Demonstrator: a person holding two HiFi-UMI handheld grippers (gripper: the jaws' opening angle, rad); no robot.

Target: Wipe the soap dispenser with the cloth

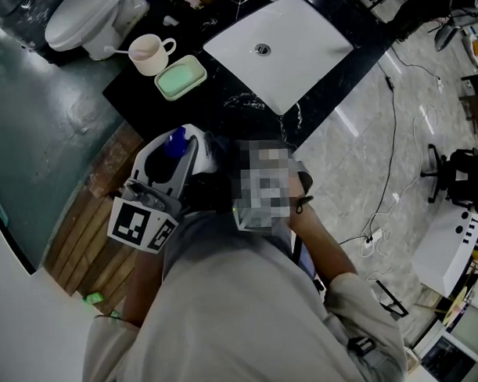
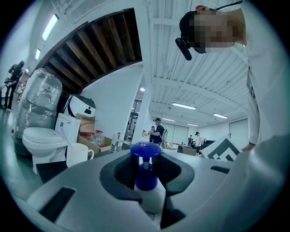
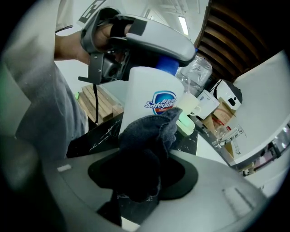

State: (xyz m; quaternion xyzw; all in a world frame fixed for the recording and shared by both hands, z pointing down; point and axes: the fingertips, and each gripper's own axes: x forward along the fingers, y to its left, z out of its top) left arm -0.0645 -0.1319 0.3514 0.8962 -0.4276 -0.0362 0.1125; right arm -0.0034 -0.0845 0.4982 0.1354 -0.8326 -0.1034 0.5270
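Cloth clamped in right fingers, pressed on front of upright soap dispenser — left fingers grip its top.

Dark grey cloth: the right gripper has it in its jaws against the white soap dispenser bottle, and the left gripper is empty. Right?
Not quite. The left gripper is not empty: the left gripper view shows its jaws shut on the white soap dispenser bottle just below its blue pump. The right gripper does hold the dark grey cloth against the bottle.
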